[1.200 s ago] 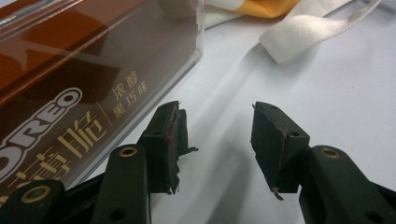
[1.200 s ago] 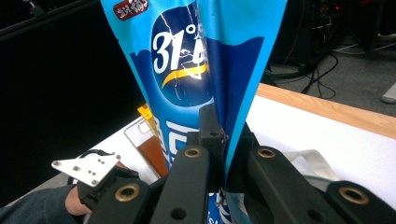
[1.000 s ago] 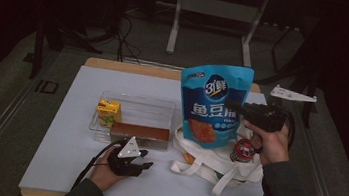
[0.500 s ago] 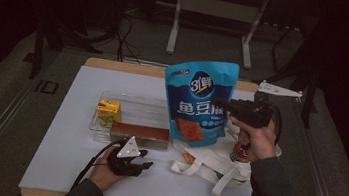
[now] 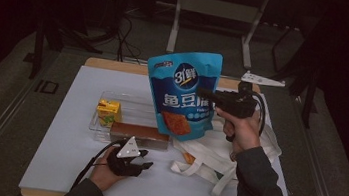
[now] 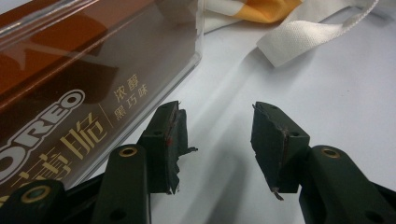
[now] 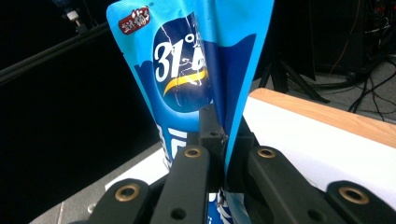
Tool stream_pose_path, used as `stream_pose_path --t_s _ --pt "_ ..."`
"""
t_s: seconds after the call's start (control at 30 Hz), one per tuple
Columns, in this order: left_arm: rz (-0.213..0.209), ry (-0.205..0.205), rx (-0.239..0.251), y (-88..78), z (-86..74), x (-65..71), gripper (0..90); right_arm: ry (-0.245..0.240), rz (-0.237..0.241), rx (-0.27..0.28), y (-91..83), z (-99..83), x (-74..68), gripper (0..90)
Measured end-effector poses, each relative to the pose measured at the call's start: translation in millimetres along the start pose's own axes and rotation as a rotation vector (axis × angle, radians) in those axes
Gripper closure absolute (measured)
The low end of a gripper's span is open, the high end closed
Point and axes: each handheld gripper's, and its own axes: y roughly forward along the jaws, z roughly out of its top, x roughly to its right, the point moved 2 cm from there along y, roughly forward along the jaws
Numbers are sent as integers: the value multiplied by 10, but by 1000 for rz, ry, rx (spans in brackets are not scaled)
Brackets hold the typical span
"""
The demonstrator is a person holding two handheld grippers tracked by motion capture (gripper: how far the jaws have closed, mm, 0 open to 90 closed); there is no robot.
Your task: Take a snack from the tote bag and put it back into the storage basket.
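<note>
While the right gripper [image 5: 202, 92] clamps one blue pouch [image 5: 183, 93], the left gripper [image 5: 147, 163] rests apart beside one tray [image 5: 131, 104] holding two snacks.

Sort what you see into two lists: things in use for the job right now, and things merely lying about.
In use:
blue snack pouch
right hand-held gripper, clamped on the pouch
white tote bag

Lying about:
yellow carton
brown Oreo box
clear tray
left hand-held gripper, open
</note>
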Motion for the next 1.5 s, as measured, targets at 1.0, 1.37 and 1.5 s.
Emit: stream_pose_path --t_s 1.0,1.37,1.5 --pt "-3 0 -1 -1 -1 3 521 46 -14 76 196 287 32 891" --pt "-14 -12 6 -10 -4 -14 513 48 -34 69 313 282 81 891" --pt "-14 -11 4 -10 -4 -13 513 58 -38 65 373 248 120 891"
